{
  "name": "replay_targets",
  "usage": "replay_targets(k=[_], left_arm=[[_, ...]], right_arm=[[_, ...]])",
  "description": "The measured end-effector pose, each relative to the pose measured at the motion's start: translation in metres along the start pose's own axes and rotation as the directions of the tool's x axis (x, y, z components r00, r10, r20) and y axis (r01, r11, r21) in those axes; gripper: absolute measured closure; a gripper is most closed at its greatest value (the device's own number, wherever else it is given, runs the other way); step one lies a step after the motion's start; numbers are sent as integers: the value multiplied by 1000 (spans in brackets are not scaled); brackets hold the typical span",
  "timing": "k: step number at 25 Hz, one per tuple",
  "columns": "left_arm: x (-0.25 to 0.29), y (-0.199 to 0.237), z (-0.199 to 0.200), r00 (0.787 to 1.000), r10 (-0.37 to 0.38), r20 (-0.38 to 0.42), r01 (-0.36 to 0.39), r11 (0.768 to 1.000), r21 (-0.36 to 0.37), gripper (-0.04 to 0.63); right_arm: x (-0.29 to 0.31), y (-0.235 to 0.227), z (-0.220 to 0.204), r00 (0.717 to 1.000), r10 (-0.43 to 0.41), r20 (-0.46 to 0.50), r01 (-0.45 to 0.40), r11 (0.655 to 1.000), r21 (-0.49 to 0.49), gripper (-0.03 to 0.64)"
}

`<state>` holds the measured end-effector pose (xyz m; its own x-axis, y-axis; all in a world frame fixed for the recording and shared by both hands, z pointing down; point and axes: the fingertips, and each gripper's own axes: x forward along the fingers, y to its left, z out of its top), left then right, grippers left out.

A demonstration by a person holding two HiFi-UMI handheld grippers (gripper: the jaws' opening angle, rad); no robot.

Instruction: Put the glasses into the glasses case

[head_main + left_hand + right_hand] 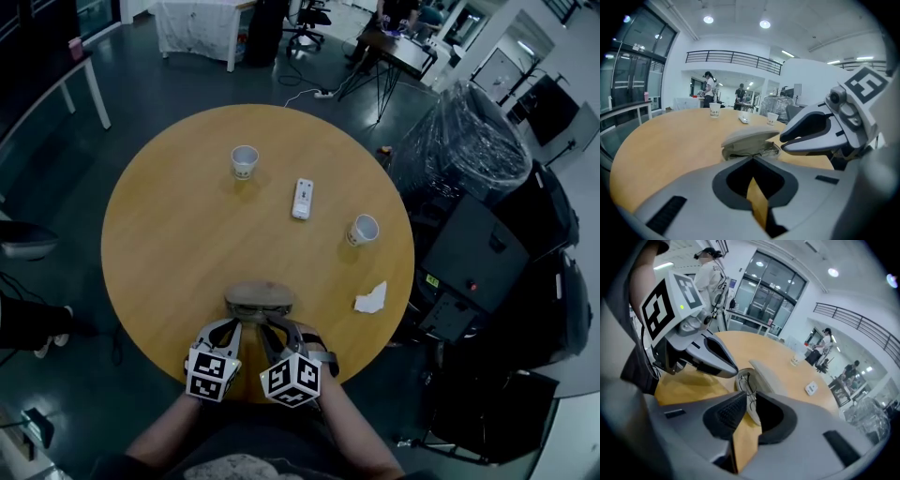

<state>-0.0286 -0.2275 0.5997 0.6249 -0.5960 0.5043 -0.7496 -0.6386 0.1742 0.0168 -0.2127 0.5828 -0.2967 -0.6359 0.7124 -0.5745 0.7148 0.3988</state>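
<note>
1. The glasses lie inside the half-open glasses case, just past the right gripper, whose fingers stand a slit apart and hold nothing.
2. The left gripper has its fingers closed and empty, with the case straight ahead.
3. The thin wire frame looks light and bendable, so I'd pinch the bridge gently.

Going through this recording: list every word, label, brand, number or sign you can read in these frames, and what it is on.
No text can be read in any view.
Paper cups: faint print on the side, too small to read.
Yellow sticker on the black cabinet: too small to read.
White remote: no legible marks.
Marker cubes: black-and-white square patterns, not letters.
</note>
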Motion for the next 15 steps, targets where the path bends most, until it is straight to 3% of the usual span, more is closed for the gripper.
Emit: replay_targets(k=[5, 9, 15], left_arm=[[-32, 2, 17, 996, -36, 81, 39, 999, -34, 589], [-55, -5, 29, 988, -81, 128, 86, 996, -28, 589], [-77, -23, 39, 975, -124, 185, 131, 991, -26, 589]], right_arm=[[-30, -3, 3, 990, -144, 8, 144, 988, 57, 569], [-50, -4, 8, 969, -244, 29, 240, 965, 110, 609], [-71, -1, 10, 960, -277, 41, 262, 940, 220, 627]])
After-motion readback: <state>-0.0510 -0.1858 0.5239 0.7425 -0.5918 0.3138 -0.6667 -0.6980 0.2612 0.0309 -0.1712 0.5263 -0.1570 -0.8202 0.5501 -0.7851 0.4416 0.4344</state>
